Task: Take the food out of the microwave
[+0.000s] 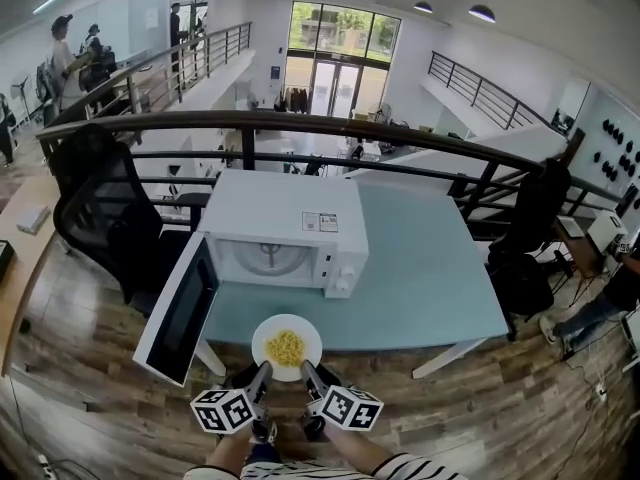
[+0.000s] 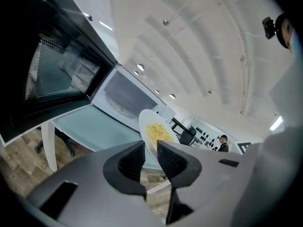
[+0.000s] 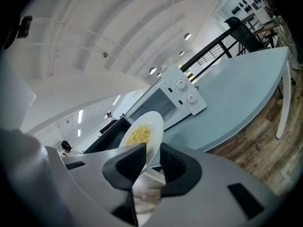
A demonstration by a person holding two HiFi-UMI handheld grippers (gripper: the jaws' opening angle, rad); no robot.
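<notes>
Pale blue table [image 1: 440, 278], white microwave [image 1: 285, 213] with open door on top.

Looks like a big bright hall, seen from an upper level. Has a brown wood floor [image 1: 500, 408] and a pale blue table [image 1: 430, 268] on white legs. Shows a black railing [image 1: 300, 123] curving behind the table, a black mesh chair [image 1: 100, 208] at the left and a dark chair [image 1: 530, 238] at the right. Opens far back onto tall windows [image 1: 340, 33] with green outside. Shines with round ceiling lights [image 1: 482, 13] and white walls [image 1: 420, 63]. Keeps a wooden desk [image 1: 20, 258] at the left edge.
</notes>
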